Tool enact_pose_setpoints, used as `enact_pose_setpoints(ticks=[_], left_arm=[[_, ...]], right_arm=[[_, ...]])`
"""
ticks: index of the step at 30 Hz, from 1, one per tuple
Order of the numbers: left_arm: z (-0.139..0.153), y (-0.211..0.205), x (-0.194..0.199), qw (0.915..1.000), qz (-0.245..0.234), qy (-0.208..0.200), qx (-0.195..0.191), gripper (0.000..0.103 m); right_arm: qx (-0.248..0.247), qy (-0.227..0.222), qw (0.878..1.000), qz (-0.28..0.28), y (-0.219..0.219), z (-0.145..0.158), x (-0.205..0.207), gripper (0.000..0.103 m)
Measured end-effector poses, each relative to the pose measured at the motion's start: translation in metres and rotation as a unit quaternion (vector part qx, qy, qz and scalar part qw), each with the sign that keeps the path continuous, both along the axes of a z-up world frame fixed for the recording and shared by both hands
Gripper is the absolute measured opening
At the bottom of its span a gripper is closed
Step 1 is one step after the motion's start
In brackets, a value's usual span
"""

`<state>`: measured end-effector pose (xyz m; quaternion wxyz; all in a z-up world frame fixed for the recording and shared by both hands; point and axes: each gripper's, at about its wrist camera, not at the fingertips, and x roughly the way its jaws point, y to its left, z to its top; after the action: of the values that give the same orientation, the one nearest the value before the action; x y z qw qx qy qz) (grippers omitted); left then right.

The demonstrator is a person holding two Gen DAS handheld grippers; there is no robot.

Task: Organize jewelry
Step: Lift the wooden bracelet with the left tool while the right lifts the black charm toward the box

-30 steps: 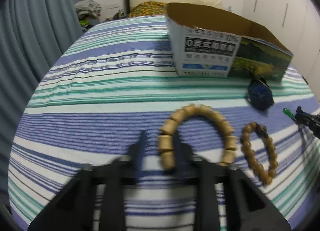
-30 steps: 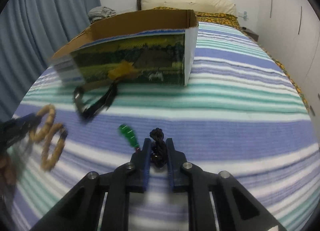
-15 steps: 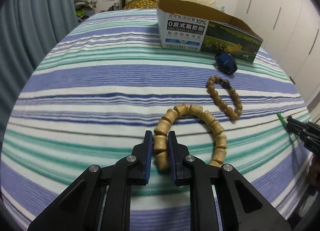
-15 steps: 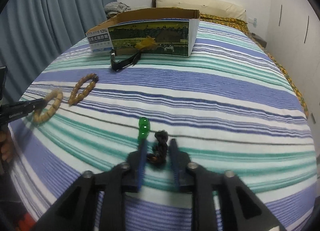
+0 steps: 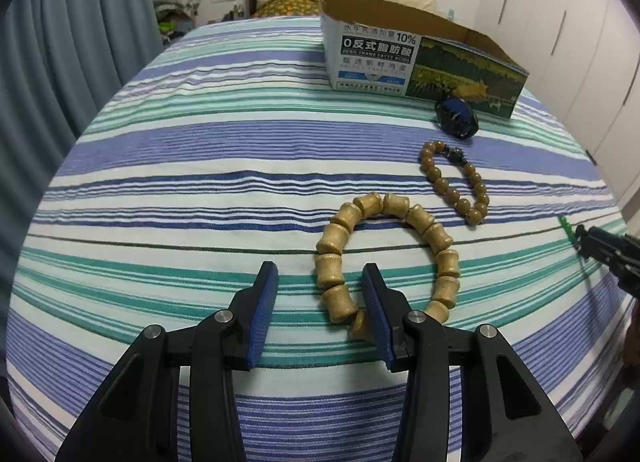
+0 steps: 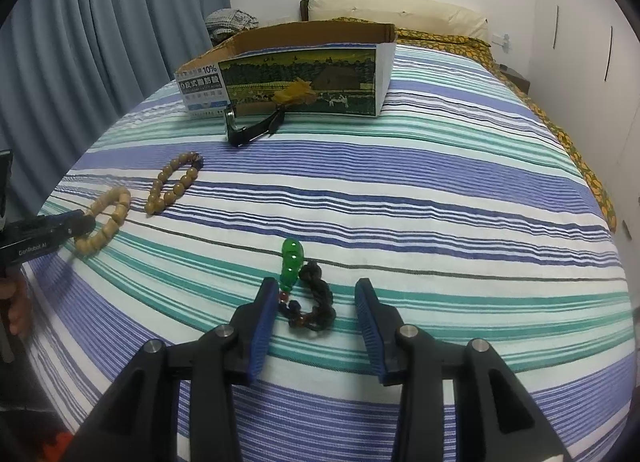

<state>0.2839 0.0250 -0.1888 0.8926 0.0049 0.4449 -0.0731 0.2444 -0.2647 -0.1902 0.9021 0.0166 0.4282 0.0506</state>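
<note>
A chunky wooden bead bracelet (image 5: 384, 254) lies on the striped bedspread; my left gripper (image 5: 320, 282) is open with the bracelet's near-left beads between its fingers. A smaller round-bead bracelet (image 5: 454, 181) lies beyond it to the right. My right gripper (image 6: 316, 300) is open around a green pendant on a dark knotted cord (image 6: 308, 290) lying on the bed. An open cardboard box (image 6: 296, 65) stands at the far side, also in the left wrist view (image 5: 408, 57). Both bracelets show in the right wrist view, the chunky one (image 6: 106, 217) and the small one (image 6: 174, 181).
A dark blue item (image 5: 456, 117) lies in front of the box; in the right wrist view it is a black strap with a yellow ornament (image 6: 260, 121). Blue curtains (image 5: 60, 61) hang on the left. Pillows (image 6: 392, 13) lie at the head. White wardrobes (image 5: 580, 41) stand on the right.
Both grippers have opened. The left one let go of the chunky bracelet and the right one let go of the pendant cord; both pieces now lie on the bed.
</note>
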Motion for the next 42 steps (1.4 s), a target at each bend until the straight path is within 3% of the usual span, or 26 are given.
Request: enact_pose_setpoints(ticks=[5,6,7,9,11,12,17,22,29,37,39,42], left_arm=[[-0.001,-0.007,-0.003,0.9995,-0.003,-0.008,0.03,0.045],[-0.001,-0.007,-0.004,0.9995,-0.002,-0.008,0.029,0.045],[-0.001,-0.006,-0.004,0.9996,-0.002,-0.008,0.028,0.043],[0.0,-0.008,-0.005,0.9996,-0.007,-0.011,0.027,0.035],[0.0,-0.01,-0.007,0.9995,-0.016,-0.013,0.025,0.016],[0.001,-0.012,-0.008,0.9994,-0.018,-0.014,0.027,0.013],[0.007,-0.013,-0.014,0.9996,-0.027,-0.009,-0.004,0.013],[0.027,-0.018,-0.023,0.999,-0.03,-0.03,-0.013,0.012],[0.049,-0.024,-0.026,0.9982,-0.028,-0.052,0.012,0.012],[0.055,-0.025,-0.023,0.9972,-0.03,-0.059,0.034,0.012],[0.056,-0.023,-0.021,0.9974,-0.032,-0.058,0.028,0.012],[0.063,-0.017,-0.014,0.9979,-0.044,-0.044,-0.02,0.012]], right_arm=[[-0.017,0.002,1.0,0.003,0.006,-0.006,0.001,0.04],[-0.018,0.001,1.0,0.003,0.007,-0.006,0.001,0.034],[-0.021,-0.002,1.0,0.002,0.007,-0.006,0.001,0.021],[-0.019,-0.003,1.0,0.001,0.005,-0.006,0.001,0.014],[-0.006,0.001,1.0,-0.001,0.001,-0.005,0.0,0.013],[-0.003,0.002,1.0,0.0,0.001,-0.003,-0.001,0.013],[0.014,-0.014,1.0,0.004,0.0,0.015,-0.011,0.013],[0.033,-0.035,0.999,0.003,-0.003,0.038,-0.019,0.013],[0.051,-0.054,0.997,0.008,-0.002,0.062,-0.027,0.013],[0.06,-0.054,0.997,0.011,-0.001,0.07,-0.026,0.013],[0.064,-0.051,0.997,0.01,-0.001,0.07,-0.025,0.013],[0.078,-0.042,0.996,0.013,-0.002,0.071,-0.022,0.013]])
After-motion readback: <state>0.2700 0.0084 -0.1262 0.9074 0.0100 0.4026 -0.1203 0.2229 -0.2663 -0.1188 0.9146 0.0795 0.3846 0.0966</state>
